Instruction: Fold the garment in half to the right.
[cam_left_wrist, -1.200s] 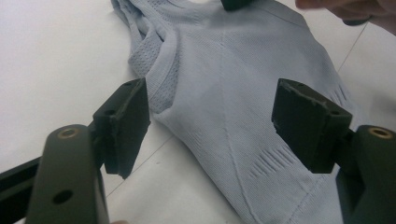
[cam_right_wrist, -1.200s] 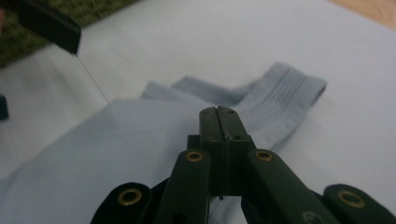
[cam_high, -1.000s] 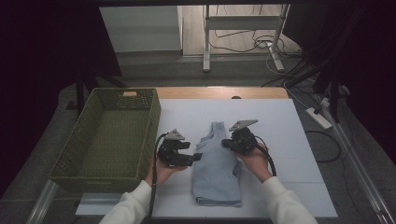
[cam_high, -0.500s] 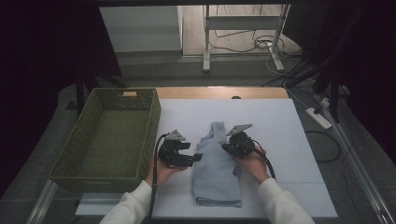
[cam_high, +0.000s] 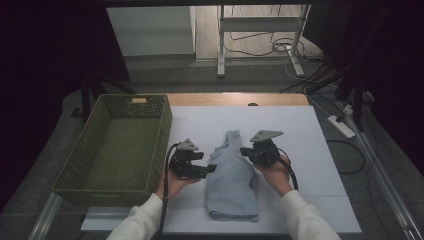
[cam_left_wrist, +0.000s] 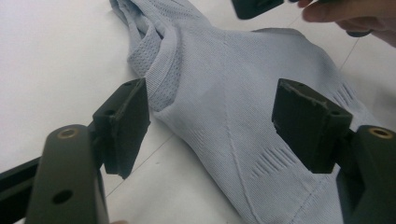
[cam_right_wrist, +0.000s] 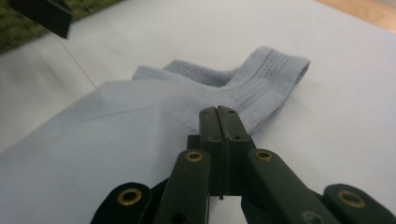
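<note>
A green woven basket (cam_high: 117, 145) is set on the table's left; a white mat (cam_high: 320, 150) is spread beside it, cables (cam_high: 265, 45) on floor behind.

The high view looks forward and down from the person's side, taking in the whole table (cam_high: 320, 130) from well above. Each gripper view rides low and close, looking along its own jaws across the tabletop. All three share the light blue garment (cam_high: 232, 180) (cam_left_wrist: 243, 107) (cam_right_wrist: 107, 135) lying mid-table.
</note>
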